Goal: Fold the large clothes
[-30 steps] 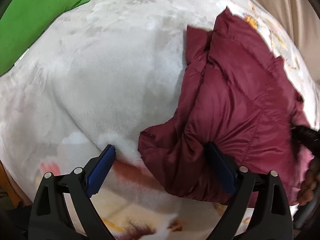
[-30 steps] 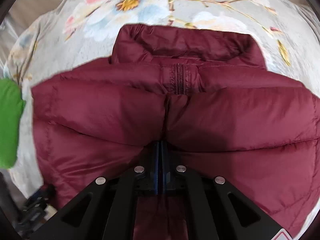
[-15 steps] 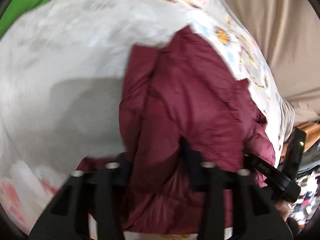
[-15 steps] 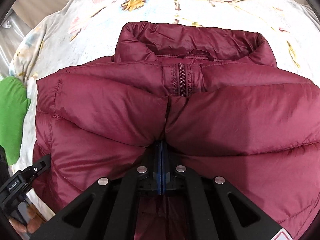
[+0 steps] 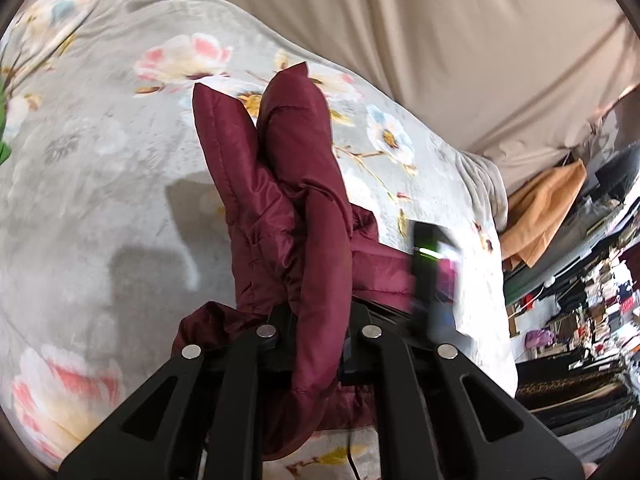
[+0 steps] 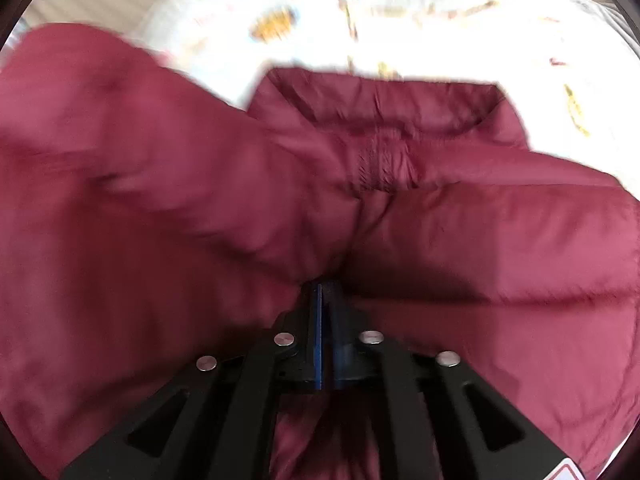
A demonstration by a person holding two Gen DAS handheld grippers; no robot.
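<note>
So your left tool (image 5: 318, 344) pinches a puffy jacket (image 5: 288, 216) fold, right tool (image 6: 326, 336) clamped on its front; light, slippery, springy, so grip seams.

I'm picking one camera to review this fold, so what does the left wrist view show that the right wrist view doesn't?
Only the left wrist view shows the left gripper shut on a raised fold of the maroon puffer jacket, the beige curtain and cluttered shelves. Only the right wrist view shows the collar, the zipper top and the right gripper, fingers pressed together at the jacket's front. Both show the jacket on the floral blanket.
</note>
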